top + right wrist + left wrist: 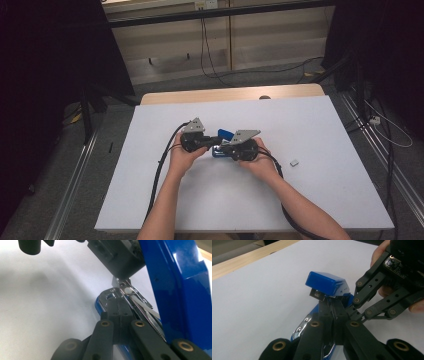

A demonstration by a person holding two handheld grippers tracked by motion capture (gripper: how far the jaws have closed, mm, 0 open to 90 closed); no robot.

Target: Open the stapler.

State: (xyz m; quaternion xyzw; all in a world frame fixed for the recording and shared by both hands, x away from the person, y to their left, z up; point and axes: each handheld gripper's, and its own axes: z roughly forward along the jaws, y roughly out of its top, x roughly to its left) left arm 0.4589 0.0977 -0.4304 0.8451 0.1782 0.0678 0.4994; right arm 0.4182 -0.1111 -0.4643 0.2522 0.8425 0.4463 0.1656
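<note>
Blue stapler (223, 142) at the middle of the white tabletop (310, 200), opened wide between two hand-held tongs, lid tilted up and away from the chrome-edged base. Left tongs (331, 312) closed on a thin part near the stapler's hinge, just under the raised blue lid (325, 285). Right tongs (117, 307) closed too, pinched on the edge of the chrome base plate (107, 296) beside the exposed staple channel (140, 307). Both hands close together, left hand (182, 157) and right hand (260, 162) almost meeting over the stapler.

Likely a stiff, fairly light object of plastic and metal: hard shell, smooth chrome that may slip under the pads, and a sprung hinge apt to snap shut if let go. Best held by the thin flat edges of base and lid, as now, rather than the rounded blue top.

From the high view, the whole layout: stapler well clear of the tabletop's edges, a small grey-white object (294, 162) lying apart to the right, cables trailing toward the person. From the left gripper view, the lid's underside and the other tongs reaching in from the right. From the right gripper view, close detail of the channel's spring and pusher, and the blue lid rising at the right.
</note>
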